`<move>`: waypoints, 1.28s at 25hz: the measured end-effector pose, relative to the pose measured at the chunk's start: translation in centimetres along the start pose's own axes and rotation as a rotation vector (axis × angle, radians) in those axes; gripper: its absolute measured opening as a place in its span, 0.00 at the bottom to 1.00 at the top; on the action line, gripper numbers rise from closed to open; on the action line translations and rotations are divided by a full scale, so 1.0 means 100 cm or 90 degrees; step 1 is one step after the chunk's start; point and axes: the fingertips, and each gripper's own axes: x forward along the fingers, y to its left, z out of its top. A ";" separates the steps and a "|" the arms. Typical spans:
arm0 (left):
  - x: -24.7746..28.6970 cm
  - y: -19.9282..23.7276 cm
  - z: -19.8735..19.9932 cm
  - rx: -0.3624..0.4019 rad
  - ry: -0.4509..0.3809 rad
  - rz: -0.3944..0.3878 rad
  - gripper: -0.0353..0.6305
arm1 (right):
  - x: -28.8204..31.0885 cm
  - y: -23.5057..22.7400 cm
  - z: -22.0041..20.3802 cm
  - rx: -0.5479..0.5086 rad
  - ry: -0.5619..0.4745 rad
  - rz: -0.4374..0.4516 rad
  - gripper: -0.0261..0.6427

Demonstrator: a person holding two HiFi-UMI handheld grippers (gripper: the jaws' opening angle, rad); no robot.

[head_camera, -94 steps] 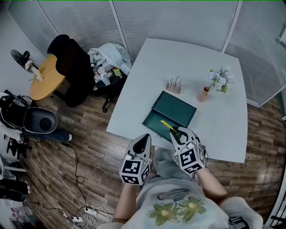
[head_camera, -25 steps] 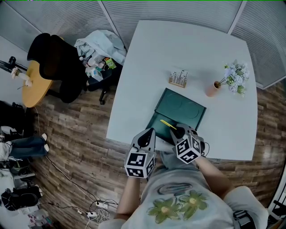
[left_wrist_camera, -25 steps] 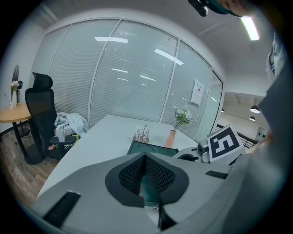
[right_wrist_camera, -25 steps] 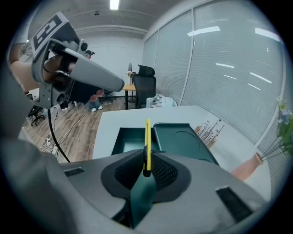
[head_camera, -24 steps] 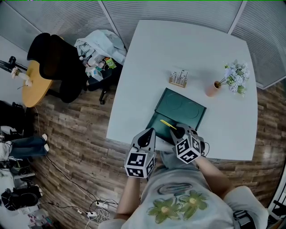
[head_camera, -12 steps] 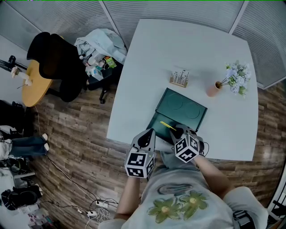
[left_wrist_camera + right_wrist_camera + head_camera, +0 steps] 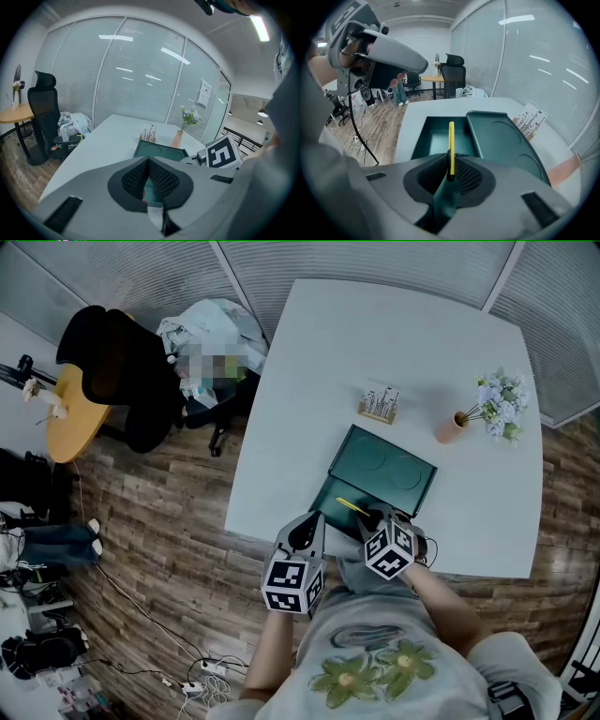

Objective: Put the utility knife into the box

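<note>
We pinched the utility knife (image 7: pixel 451 140) by its near end in the right gripper (image 7: pixel 450 163), its length jutting up-frame over the box (image 7: pixel 421 140); the left gripper (image 7: pixel 149 161) had its jaws pressed together.

White desk (image 7: pixel 375 343), far right: orange vase (image 7: pixel 446 427) of pale flowers (image 7: pixel 499 401). Left of vase, well apart: small rack (image 7: pixel 379 406) of upright sticks. Beside desk, on wood floor (image 7: pixel 159 549): black office chair (image 7: pixel 117 357), round wooden table (image 7: pixel 66 418), heap of cloth (image 7: pixel 211 329). Near lower edge: power strip (image 7: pixel 192 691) with cables.

Office: blinded glass partitions (image 7: pixel 131 79), swivel chair (image 7: pixel 40 115)
</note>
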 end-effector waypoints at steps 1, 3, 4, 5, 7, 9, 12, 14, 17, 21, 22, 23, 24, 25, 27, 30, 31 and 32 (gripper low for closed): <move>0.000 0.001 -0.001 -0.001 0.001 0.001 0.05 | 0.001 0.000 -0.001 -0.002 0.004 0.001 0.13; 0.000 0.002 -0.002 -0.002 0.002 0.002 0.05 | 0.004 0.001 -0.002 -0.004 0.010 0.002 0.13; 0.000 0.003 -0.003 -0.003 0.003 0.002 0.05 | 0.005 0.001 -0.003 -0.005 0.013 0.002 0.13; 0.000 0.003 -0.003 -0.003 0.004 0.001 0.05 | 0.006 0.001 -0.004 -0.007 0.016 0.003 0.13; 0.000 0.004 -0.004 -0.004 0.005 0.001 0.05 | 0.009 0.002 -0.006 -0.011 0.024 0.003 0.13; 0.000 0.005 -0.004 -0.004 0.005 0.001 0.05 | 0.012 0.004 -0.009 -0.015 0.033 0.003 0.13; 0.000 0.005 -0.004 -0.005 0.004 0.001 0.05 | 0.016 0.004 -0.013 -0.019 0.044 0.003 0.13; 0.000 0.006 -0.005 -0.006 0.004 0.001 0.05 | 0.018 0.005 -0.015 -0.020 0.051 0.002 0.13; -0.001 0.006 -0.006 -0.008 0.005 0.002 0.05 | 0.021 0.006 -0.017 -0.020 0.058 0.001 0.13; 0.000 0.006 -0.006 -0.008 0.004 0.002 0.05 | 0.025 0.003 -0.021 -0.027 0.071 -0.006 0.13; 0.000 0.007 -0.007 -0.009 0.004 0.003 0.05 | 0.026 0.003 -0.023 -0.028 0.073 -0.007 0.13; 0.001 0.007 -0.007 -0.009 0.004 0.003 0.05 | 0.028 0.002 -0.024 -0.029 0.076 -0.007 0.13; 0.001 0.007 -0.007 -0.010 0.003 0.004 0.05 | 0.029 0.002 -0.025 -0.031 0.080 -0.007 0.13; 0.001 0.007 -0.007 -0.011 0.003 0.004 0.05 | 0.030 0.002 -0.026 -0.032 0.083 -0.007 0.13; 0.001 0.007 -0.006 -0.012 0.002 0.005 0.05 | 0.032 0.002 -0.028 -0.034 0.091 -0.007 0.13; 0.000 0.008 -0.006 -0.013 0.003 0.004 0.05 | 0.035 0.003 -0.029 -0.036 0.102 -0.004 0.13; 0.000 0.008 -0.006 -0.013 0.004 0.004 0.05 | 0.035 0.003 -0.029 -0.037 0.105 -0.004 0.13; 0.000 0.008 -0.006 -0.014 0.004 0.003 0.05 | 0.036 0.003 -0.030 -0.038 0.109 -0.004 0.13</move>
